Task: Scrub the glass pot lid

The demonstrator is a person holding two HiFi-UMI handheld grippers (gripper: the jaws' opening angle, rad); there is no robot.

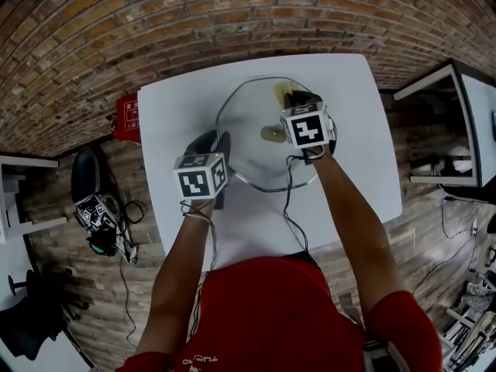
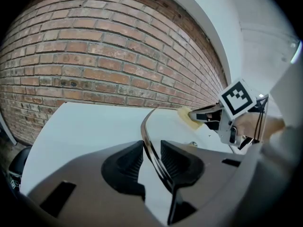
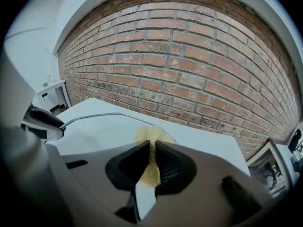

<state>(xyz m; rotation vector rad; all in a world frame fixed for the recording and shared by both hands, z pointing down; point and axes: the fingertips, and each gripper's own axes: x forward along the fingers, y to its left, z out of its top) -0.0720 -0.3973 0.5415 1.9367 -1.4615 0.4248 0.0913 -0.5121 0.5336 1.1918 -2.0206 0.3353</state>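
Scrubbing looks to be in hand. The round glass pot lid with a metal rim (image 1: 252, 118) lies on the white table (image 1: 353, 146). The left gripper (image 1: 218, 146) is clamped on the lid's near-left rim, steadying it. The right gripper (image 1: 297, 99) pinches a thin yellow scrubbing pad (image 3: 151, 138) at the lid's far side. The next move is probably to sweep the pad across the glass, skirting the pale central knob (image 1: 273, 134). The far rim sits near the table's edge, and there is bare table to the right.

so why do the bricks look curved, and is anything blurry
Head view: fisheye bows the red brick wall and the edges of the white rectangular table. Left gripper view: black vignette corners; the round glass pot lid reads mainly as its metal rim. Right gripper view: the yellow scrubbing pad is soft, too near the lens.
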